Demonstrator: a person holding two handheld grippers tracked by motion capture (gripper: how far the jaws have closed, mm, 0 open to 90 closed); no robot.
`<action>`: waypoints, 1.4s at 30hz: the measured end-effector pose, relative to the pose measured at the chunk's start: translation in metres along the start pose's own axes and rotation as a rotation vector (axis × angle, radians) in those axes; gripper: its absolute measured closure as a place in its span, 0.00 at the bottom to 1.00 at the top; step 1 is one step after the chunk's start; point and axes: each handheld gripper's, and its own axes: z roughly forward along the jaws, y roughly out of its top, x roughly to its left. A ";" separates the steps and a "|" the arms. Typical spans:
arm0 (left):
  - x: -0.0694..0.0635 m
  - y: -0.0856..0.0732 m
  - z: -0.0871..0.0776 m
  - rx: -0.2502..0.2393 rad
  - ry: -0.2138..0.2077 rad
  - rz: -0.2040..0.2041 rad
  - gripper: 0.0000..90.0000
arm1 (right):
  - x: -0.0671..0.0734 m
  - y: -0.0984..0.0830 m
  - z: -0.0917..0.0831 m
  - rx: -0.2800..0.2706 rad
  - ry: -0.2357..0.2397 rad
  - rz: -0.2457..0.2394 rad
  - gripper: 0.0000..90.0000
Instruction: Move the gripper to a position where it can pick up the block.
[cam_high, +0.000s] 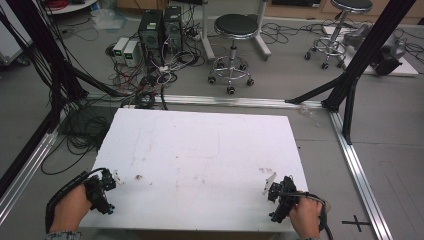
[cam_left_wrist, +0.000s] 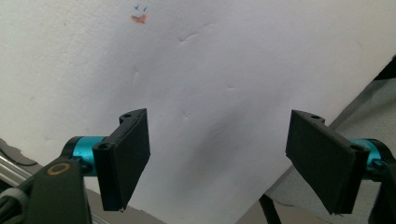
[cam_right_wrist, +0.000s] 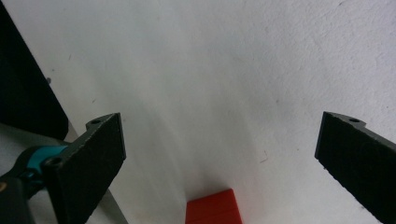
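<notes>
Fingers on both grippers are sitting spread wide with nothing between them, left gripper (cam_high: 111, 176) at the white table's (cam_high: 200, 150) near-left edge, right gripper (cam_high: 271, 186) near the near-right corner. Stools (cam_high: 234, 47), computer towers (cam_high: 160, 27) and tangled cables (cam_high: 145, 82) are crowding the floor behind. Small red block (cam_right_wrist: 214, 207) is lying on the tabletop, just under the right gripper's spread jaws, untouched.

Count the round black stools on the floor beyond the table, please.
2. One stool stands behind the table's far edge, near the middle; the other stool is far right, cut off by the top of the high view. Others may be out of frame.
</notes>
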 end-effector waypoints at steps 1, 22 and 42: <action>0.000 0.000 0.000 -0.003 0.001 -0.001 0.25 | 0.000 0.000 0.000 0.000 0.000 0.000 0.01; 0.000 0.000 0.002 -0.005 -0.001 0.000 0.25 | 0.000 -0.027 -0.023 -0.122 0.002 -0.199 0.01; -0.001 0.001 0.002 -0.015 -0.002 0.007 0.25 | -0.002 -0.059 -0.019 0.000 0.003 -0.288 0.01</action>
